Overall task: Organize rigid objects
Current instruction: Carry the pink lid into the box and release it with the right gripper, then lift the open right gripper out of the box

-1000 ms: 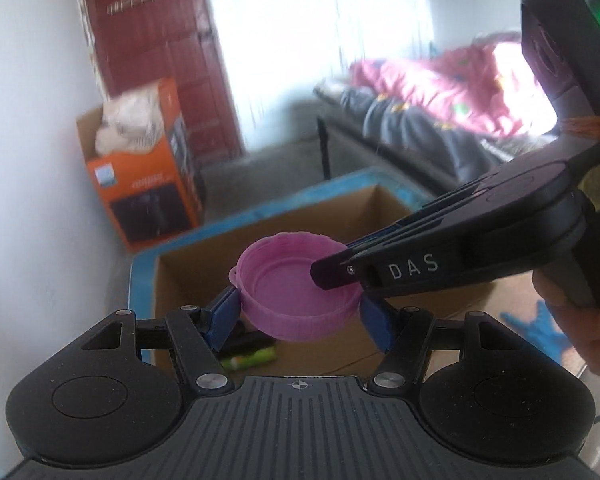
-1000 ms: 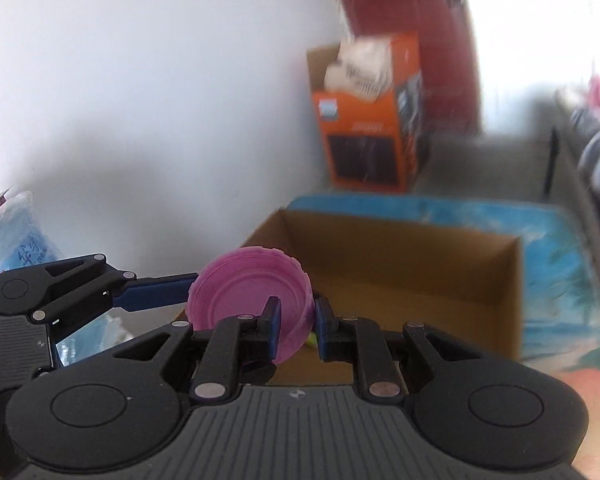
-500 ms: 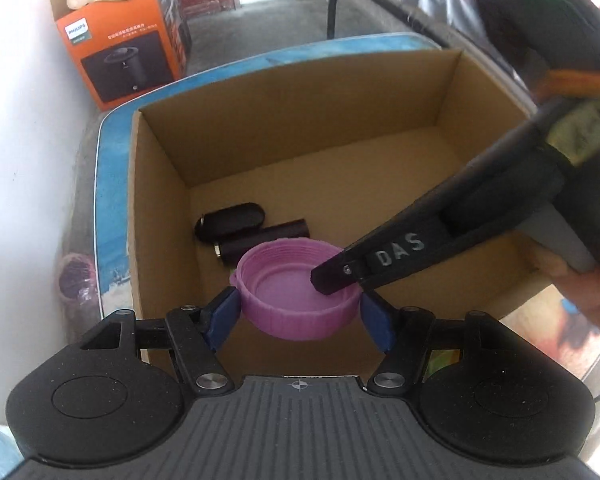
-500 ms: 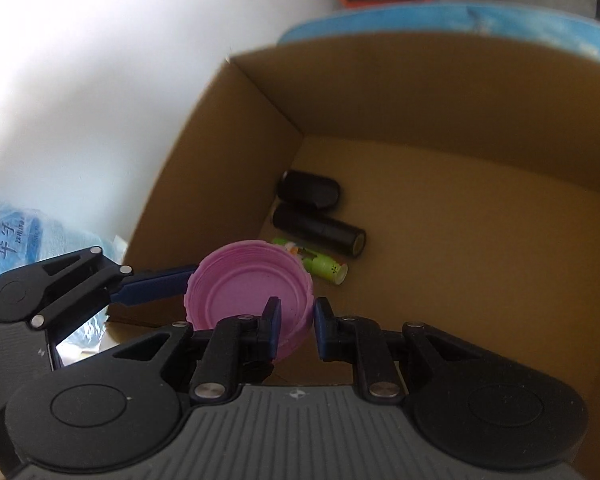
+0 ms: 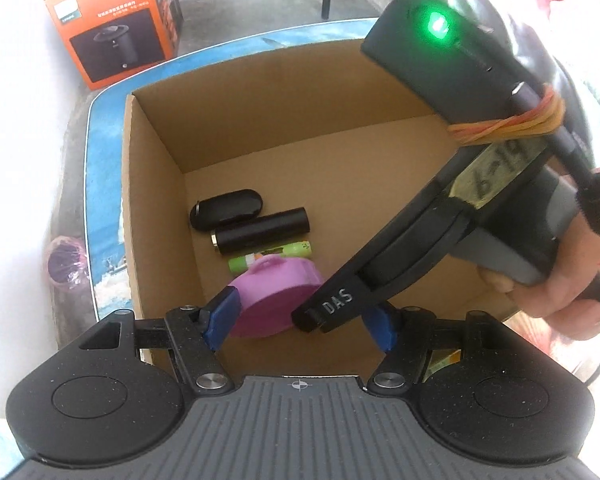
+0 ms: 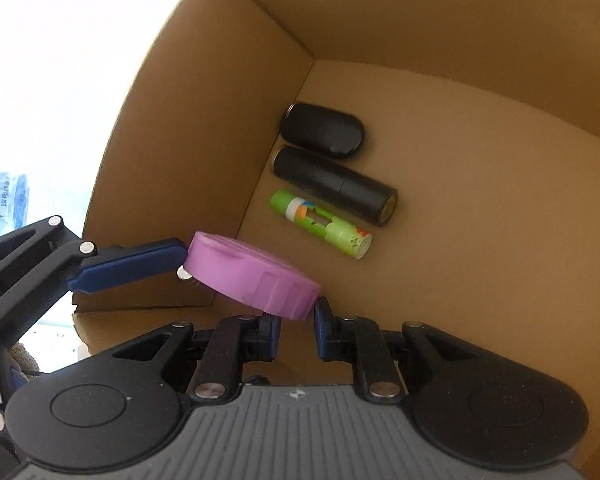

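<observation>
A purple plastic lid [image 5: 274, 296] hangs tilted, closed side up, low inside an open cardboard box [image 5: 156, 184]. My left gripper [image 5: 300, 322] is spread wide around the lid, and its left blue finger [image 6: 128, 266] touches the lid [image 6: 256, 276] at one edge. My right gripper [image 6: 298, 322] is slightly parted at the lid's near rim, which sits just above its pads. On the box floor lie a black oval case [image 6: 324, 136], a black cylinder [image 6: 336, 186] and a green tube [image 6: 320, 223] in a row.
The box stands on a blue-edged mat [image 5: 100, 152]. An orange carton [image 5: 112, 20] stands on the floor beyond it. The white wall [image 6: 60, 60] is to the left of the box. The right half of the box floor [image 6: 480, 200] is bare cardboard.
Both grippers dropped down into the box with the lid. The lid turned over from open side up to closed side up and tilted. The right gripper's jaws have parted at its rim.
</observation>
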`<state>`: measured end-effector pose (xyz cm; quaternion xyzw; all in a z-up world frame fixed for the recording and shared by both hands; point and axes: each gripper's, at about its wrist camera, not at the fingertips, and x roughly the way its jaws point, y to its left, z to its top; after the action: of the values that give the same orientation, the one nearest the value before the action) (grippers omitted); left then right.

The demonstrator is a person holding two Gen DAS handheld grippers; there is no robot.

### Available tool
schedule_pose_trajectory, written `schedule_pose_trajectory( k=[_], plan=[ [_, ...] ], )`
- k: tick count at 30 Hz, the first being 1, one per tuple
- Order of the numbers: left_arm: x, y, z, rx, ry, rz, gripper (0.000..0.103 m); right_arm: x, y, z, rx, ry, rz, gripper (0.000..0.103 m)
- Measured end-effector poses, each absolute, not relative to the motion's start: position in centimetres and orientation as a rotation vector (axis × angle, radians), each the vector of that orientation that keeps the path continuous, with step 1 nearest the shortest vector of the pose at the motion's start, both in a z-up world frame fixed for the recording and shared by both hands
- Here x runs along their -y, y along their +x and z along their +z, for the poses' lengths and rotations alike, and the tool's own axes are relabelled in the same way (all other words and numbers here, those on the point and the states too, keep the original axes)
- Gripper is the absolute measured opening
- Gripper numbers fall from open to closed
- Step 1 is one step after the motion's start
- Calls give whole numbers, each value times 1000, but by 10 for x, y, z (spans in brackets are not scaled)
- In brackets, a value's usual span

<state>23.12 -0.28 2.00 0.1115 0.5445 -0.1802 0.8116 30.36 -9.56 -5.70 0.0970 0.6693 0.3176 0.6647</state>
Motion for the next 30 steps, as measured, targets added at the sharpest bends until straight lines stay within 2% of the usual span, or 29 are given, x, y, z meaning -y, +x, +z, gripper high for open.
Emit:
schedule_pose_trajectory(
  k=[8,16,24,30],
  plan=[
    [-3,225,25,-1160,199,-388,69,110,304,-55,-1578,317,735,21],
    [-16,213,46,-1074,141,-385,69,142,311,-14,-1424,390,715,21],
    [-38,171,72,-915,22,-374,69,134,320,-18,-1370,397,684,21],
    [-42,121,58,-842,-11,-376,69,136,299,-4,-1294,420,716,21]
  ],
)
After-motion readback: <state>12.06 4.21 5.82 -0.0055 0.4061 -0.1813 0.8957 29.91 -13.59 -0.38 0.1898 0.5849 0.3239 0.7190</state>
